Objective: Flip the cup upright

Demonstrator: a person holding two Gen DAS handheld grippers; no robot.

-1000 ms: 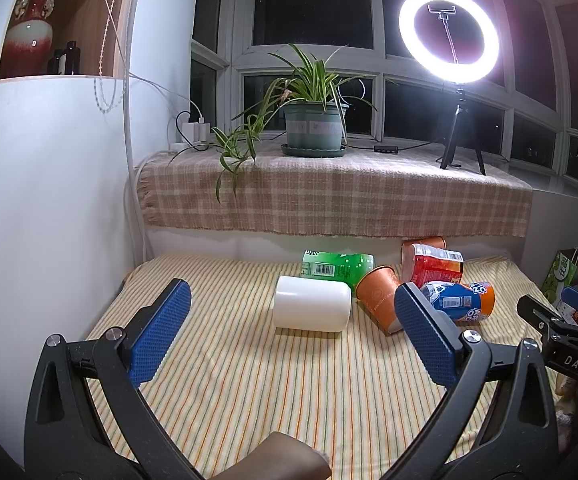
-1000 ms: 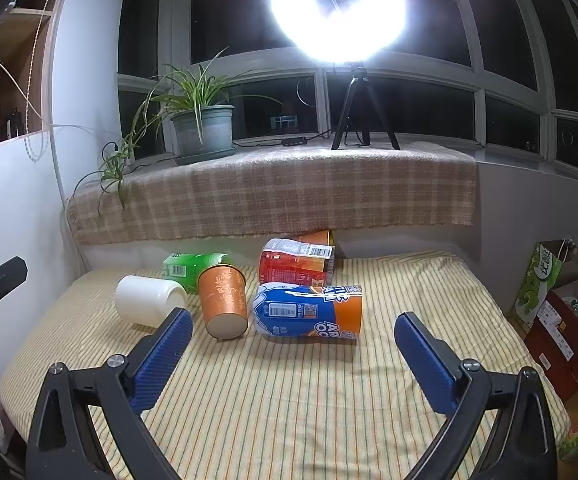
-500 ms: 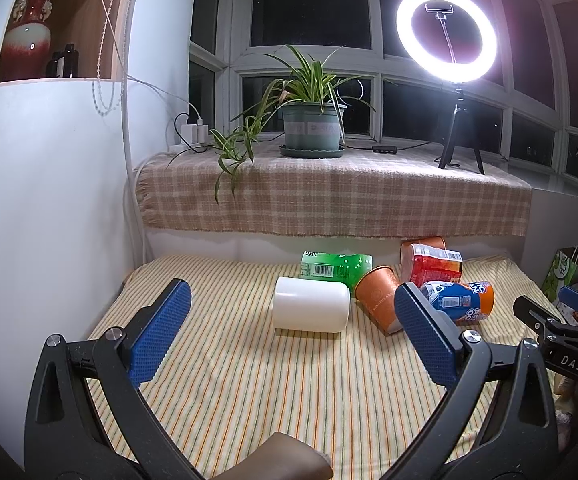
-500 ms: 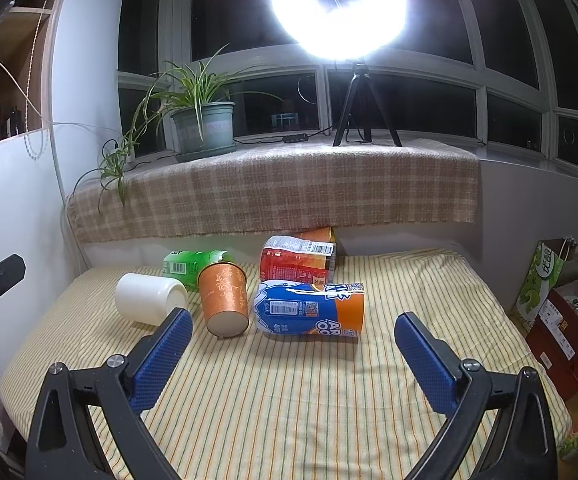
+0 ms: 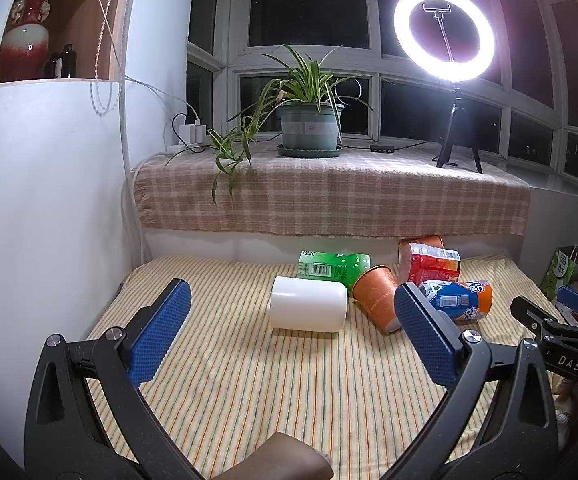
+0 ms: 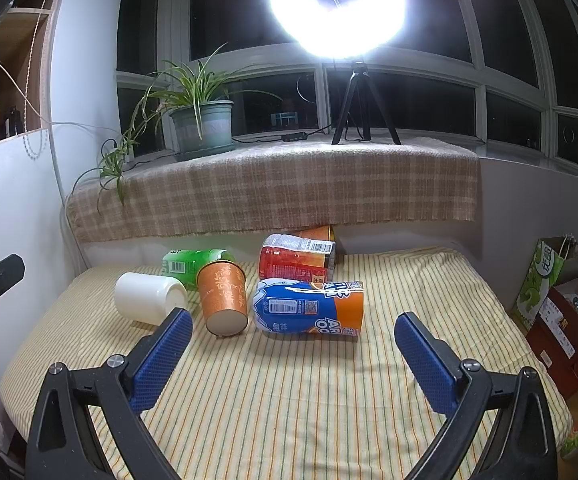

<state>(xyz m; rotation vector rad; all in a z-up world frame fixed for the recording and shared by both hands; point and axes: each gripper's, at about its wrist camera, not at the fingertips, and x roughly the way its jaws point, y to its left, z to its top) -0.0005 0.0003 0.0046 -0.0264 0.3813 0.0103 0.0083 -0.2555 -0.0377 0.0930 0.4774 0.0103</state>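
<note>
left wrist view: left gripper spread wide, near the white cup lying sideways; right gripper spread too, near the blue cup.

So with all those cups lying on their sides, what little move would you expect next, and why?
Probably the left gripper eases forward toward the white cup. That cup lies on its side on the striped cloth, almost centred between the open blue fingers, nearer than the orange cup beside it. The right gripper is also open and holds nothing.
</note>
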